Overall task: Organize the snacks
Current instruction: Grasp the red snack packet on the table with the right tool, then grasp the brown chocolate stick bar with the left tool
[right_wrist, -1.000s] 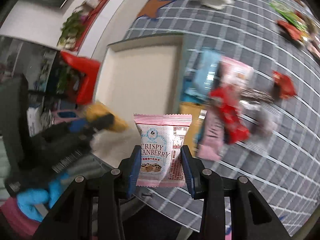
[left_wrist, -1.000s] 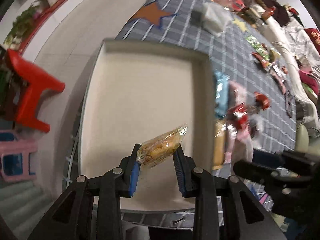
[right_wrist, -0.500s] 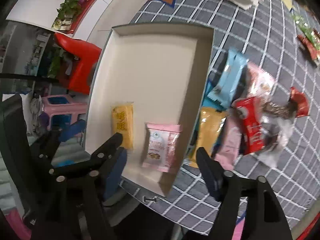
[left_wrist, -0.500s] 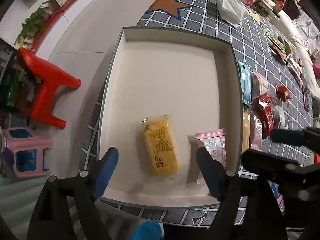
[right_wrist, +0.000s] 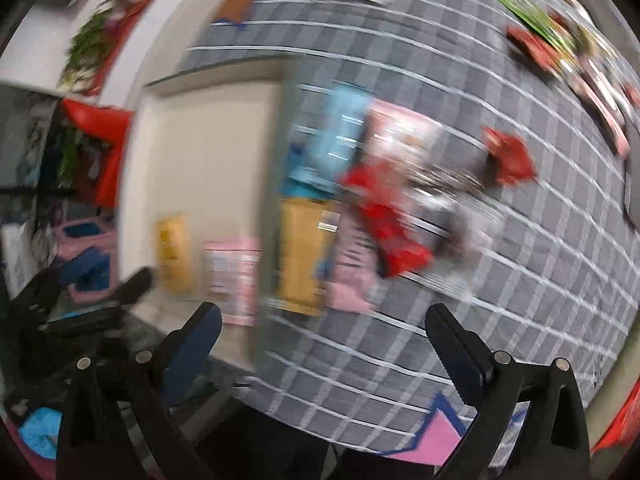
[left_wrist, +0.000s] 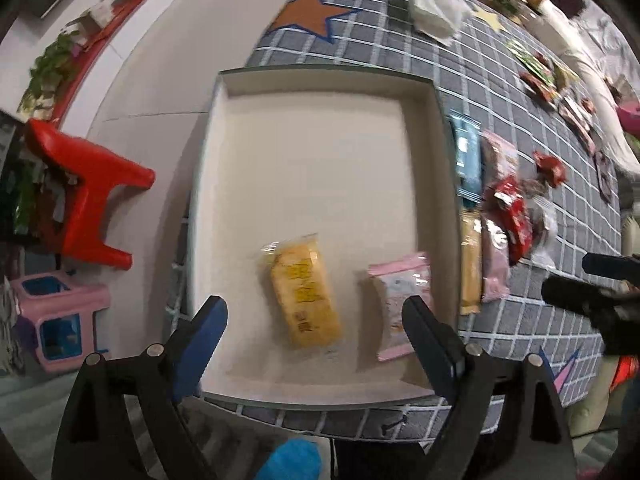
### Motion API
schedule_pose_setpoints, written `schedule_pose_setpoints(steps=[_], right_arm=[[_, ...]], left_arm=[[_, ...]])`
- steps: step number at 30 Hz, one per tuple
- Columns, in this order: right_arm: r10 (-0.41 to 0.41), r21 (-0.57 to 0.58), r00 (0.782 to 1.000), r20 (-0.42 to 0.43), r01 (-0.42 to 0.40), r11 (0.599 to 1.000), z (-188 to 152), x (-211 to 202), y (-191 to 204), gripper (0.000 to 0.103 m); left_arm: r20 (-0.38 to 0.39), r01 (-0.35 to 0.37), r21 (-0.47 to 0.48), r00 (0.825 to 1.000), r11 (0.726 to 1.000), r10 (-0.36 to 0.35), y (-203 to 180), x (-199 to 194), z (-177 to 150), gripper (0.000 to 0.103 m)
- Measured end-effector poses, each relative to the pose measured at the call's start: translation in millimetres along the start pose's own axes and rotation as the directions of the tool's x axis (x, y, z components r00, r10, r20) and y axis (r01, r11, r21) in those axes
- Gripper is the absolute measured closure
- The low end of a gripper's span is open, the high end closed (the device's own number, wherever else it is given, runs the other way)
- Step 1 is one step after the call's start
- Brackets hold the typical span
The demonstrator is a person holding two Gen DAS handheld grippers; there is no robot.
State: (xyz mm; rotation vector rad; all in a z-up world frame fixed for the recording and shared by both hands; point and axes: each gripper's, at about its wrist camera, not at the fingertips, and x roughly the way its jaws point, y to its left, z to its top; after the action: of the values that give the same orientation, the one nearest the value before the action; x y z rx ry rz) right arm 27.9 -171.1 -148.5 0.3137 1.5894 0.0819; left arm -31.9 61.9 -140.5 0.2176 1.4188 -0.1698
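Note:
A shallow cream tray (left_wrist: 312, 160) lies on the grey checked mat. Inside it, near the front, lie a yellow snack packet (left_wrist: 304, 296) and a pink Crispy Cranberry packet (left_wrist: 402, 300). My left gripper (left_wrist: 316, 332) is open and empty above the tray's front edge. My right gripper (right_wrist: 320, 336) is open and empty over the mat right of the tray (right_wrist: 200, 152); its view is blurred. A pile of loose snacks (right_wrist: 376, 208) lies beside the tray: blue, orange, pink and red packets.
A red plastic stool (left_wrist: 88, 208) and a pink stool (left_wrist: 60, 320) stand on the floor left of the tray. More snacks (left_wrist: 540, 76) and a white bag (left_wrist: 436, 12) lie at the far side of the mat. The right gripper's black arm (left_wrist: 600, 296) shows at the right.
Both grippers opened and dropped their packets into the tray, the yellow from the left, the pink from the right. Since then the right gripper has swung right, over the mat.

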Motion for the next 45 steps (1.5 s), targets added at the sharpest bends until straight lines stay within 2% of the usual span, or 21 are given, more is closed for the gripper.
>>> schedule_pose_setpoints(steps=[6, 10, 13, 17, 21, 23, 25, 27, 28, 29, 30, 31, 33, 34, 35, 36, 38, 40, 41, 43, 45], right_arm=[[-0.055, 0.201, 0.998, -0.037, 0.061, 0.978, -17, 10, -77, 0.001], [-0.072, 0.275, 0.997, -0.028, 0.077, 0.958, -17, 7, -104, 0.001], [-0.094, 0.309, 0.995, -0.009, 0.093, 0.946, -7, 2, -118, 0.001], [-0.118, 0.327, 0.992, 0.039, 0.099, 0.940, 25, -8, -131, 0.001], [-0.123, 0.287, 0.990, 0.066, 0.100, 0.953, 63, -6, -131, 0.001], [-0.131, 0.261, 0.989, 0.071, 0.108, 0.959, 80, -1, -128, 0.001], [-0.135, 0.234, 0.989, 0.068, 0.115, 0.965, 98, 11, -130, 0.001], [-0.138, 0.206, 0.989, 0.052, 0.125, 0.971, 114, 21, -129, 0.017], [-0.135, 0.197, 0.990, 0.039, 0.125, 0.972, 118, 26, -130, 0.040], [-0.127, 0.194, 0.992, 0.018, 0.121, 0.974, 120, 32, -130, 0.052], [-0.124, 0.198, 0.992, 0.008, 0.120, 0.973, 122, 36, -131, 0.052], [-0.133, 0.190, 0.991, 0.026, 0.126, 0.974, 124, 33, -129, 0.059], [-0.128, 0.180, 0.991, 0.034, 0.120, 0.976, 121, 33, -128, 0.061], [-0.121, 0.187, 0.992, 0.037, 0.112, 0.976, 117, 31, -132, 0.062], [-0.111, 0.197, 0.993, 0.042, 0.101, 0.975, 106, 30, -141, 0.062], [-0.105, 0.207, 0.993, 0.045, 0.093, 0.974, 96, 28, -149, 0.062], [-0.089, 0.232, 0.995, 0.048, 0.075, 0.970, 81, 22, -163, 0.062], [-0.059, 0.265, 0.997, 0.057, 0.042, 0.963, 60, 14, -178, 0.062], [-0.044, 0.285, 0.997, 0.061, 0.025, 0.958, 48, 11, -185, 0.062], [-0.026, 0.321, 0.998, 0.065, 0.004, 0.947, 29, 7, -197, 0.062], [0.001, 0.358, 0.998, 0.068, -0.025, 0.933, 9, 3, -206, 0.062]], left_arm=[[0.002, 0.073, 0.138, 0.997, 0.988, -0.074, -56, 3, 8, 0.012], [-0.023, 0.164, 0.284, 0.986, 0.945, -0.164, -114, 12, 10, 0.012], [-0.069, 0.159, 0.336, 0.987, 0.928, -0.145, -144, 34, 6, 0.012], [-0.092, 0.110, 0.327, 0.992, 0.939, -0.084, -146, 55, 1, 0.012], [-0.109, 0.060, 0.314, 0.994, 0.948, -0.026, -130, 67, 3, 0.012], [-0.110, 0.052, 0.293, 0.994, 0.955, -0.020, -120, 66, 7, 0.012], [-0.089, 0.067, 0.277, 0.995, 0.959, -0.043, -114, 55, 12, 0.012], [-0.059, 0.077, 0.273, 0.996, 0.959, -0.063, -115, 41, 17, 0.012], [-0.039, 0.075, 0.272, 0.997, 0.959, -0.067, -117, 33, 22, 0.012], [-0.027, 0.073, 0.272, 0.997, 0.960, -0.069, -120, 28, 25, 0.012], [-0.013, 0.073, 0.272, 0.997, 0.960, -0.072, -124, 21, 32, 0.012], [-0.004, 0.076, 0.275, 0.997, 0.959, -0.078, -129, 18, 36, 0.012], [0.009, 0.076, 0.304, 0.997, 0.949, -0.083, -142, 12, 46, 0.011], [0.022, 0.065, 0.336, 0.997, 0.940, -0.077, -158, 13, 51, 0.010], [0.034, 0.050, 0.370, 0.997, 0.928, -0.067, -167, 13, 55, 0.003], [0.043, 0.033, 0.410, 0.998, 0.912, -0.055, -177, 14, 58, 0.000], [0.061, 0.019, 0.498, 0.997, 0.867, -0.056, -201, 17, 63, 0.000], [0.093, -0.014, 0.588, 0.994, 0.809, -0.051, -222, 21, 65, 0.000], [0.122, -0.047, 0.630, 0.992, 0.775, -0.038, -233, 24, 66, 0.000], [0.157, -0.096, 0.680, 0.988, 0.727, -0.016, -247, 36, 73, 0.000], [0.138, -0.090, 0.702, 0.990, 0.707, -0.011, -254, 50, 82, 0.000]])
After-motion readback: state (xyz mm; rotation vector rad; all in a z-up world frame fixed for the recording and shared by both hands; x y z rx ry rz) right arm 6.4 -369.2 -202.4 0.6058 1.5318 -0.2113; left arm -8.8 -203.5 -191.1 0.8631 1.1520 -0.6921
